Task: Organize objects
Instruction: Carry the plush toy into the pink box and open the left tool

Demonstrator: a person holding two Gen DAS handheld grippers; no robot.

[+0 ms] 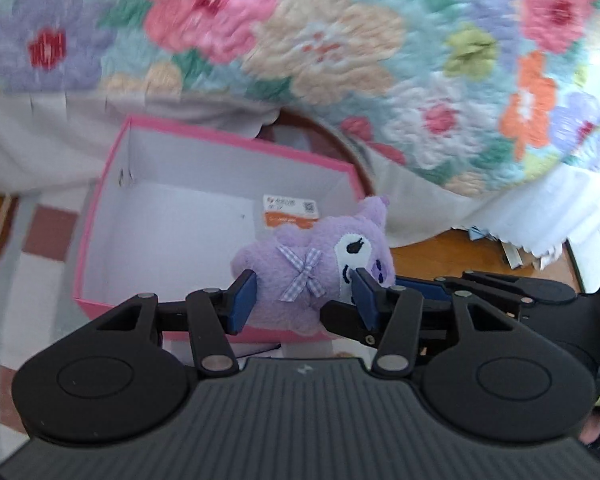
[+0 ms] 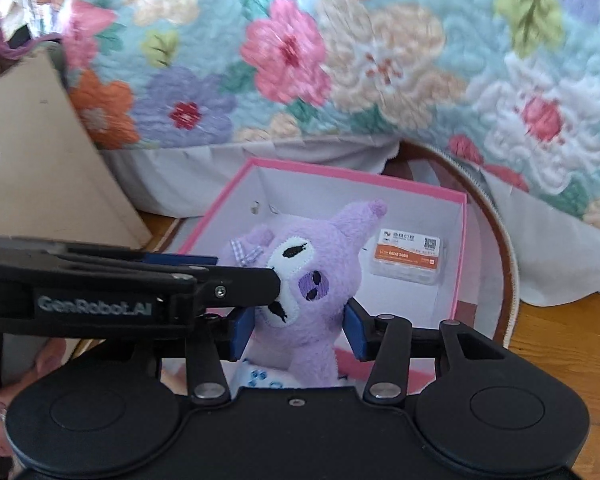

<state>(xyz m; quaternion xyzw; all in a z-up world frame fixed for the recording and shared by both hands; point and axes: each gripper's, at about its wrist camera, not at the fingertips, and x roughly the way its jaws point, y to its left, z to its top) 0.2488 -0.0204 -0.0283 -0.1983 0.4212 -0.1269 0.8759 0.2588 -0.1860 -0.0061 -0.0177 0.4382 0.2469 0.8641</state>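
Floral quilt [image 1: 340,40] draped behind; wooden floor [image 2: 560,340] below. Pink box [image 1: 100,216] set open, small labelled case [image 2: 410,258] inside. Purple plush toy [image 1: 300,276] clamped by left hand-held gripper [image 1: 304,300] and right hand-held gripper [image 2: 300,332], held over near wall. Step judged: carrying toy to box; next, lowering and release needed. Toy's lower body hidden; label unreadable.

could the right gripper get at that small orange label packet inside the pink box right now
Probably not yet. The right gripper is clamped on the purple plush toy, with the left gripper gripping it too. The packet lies uncovered in the pink box.
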